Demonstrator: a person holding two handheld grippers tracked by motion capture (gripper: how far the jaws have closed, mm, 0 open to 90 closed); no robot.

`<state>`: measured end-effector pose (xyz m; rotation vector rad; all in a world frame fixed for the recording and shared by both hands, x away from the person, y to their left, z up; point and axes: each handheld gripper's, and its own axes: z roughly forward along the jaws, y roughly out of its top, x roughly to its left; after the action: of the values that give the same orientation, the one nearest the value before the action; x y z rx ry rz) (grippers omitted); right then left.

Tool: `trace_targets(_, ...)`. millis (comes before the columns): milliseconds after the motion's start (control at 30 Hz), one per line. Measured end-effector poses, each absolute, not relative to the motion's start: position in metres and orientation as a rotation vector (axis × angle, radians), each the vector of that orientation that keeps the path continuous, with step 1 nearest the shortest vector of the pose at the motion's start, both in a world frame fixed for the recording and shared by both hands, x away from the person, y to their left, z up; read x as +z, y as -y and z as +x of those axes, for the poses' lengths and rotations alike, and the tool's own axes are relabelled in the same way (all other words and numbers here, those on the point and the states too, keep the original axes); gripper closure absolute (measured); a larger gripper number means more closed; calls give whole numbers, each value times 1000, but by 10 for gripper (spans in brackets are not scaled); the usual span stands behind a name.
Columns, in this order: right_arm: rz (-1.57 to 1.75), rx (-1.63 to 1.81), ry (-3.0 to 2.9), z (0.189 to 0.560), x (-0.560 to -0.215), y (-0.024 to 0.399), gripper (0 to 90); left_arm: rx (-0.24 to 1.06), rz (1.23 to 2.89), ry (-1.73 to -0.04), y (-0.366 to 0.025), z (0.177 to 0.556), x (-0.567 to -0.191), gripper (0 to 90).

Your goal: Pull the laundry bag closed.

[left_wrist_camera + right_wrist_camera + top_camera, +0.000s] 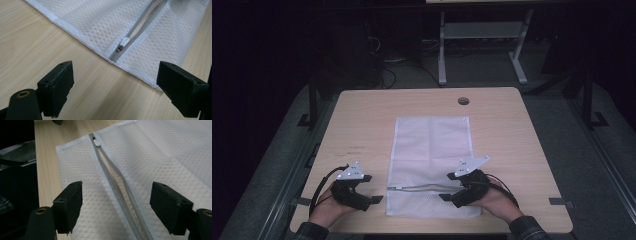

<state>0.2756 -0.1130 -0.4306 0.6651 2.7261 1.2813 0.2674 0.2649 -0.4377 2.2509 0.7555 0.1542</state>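
White mesh bag (432, 150) looks soft, light and floppy. Grab the tiny zipper pull (124, 41), probably slippery. Left gripper (367, 187) and right gripper (449, 187) jaws are spread, holding nothing.

Dim lab: bare desk (362, 115), carpet (592, 150), floor cables (397, 67).

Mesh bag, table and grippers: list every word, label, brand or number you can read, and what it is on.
None can be read.
Mesh bag: plain white, no label.
Zipper pull: unmarked.
Table: faint dark marks, too small to read.
Left gripper and right gripper: no lettering.
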Motion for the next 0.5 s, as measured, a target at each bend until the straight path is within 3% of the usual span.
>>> trace_targets(500, 561, 1328, -2767, 284, -430, 80, 452, 146, 2251, -753, -265, 268, -438, 136)
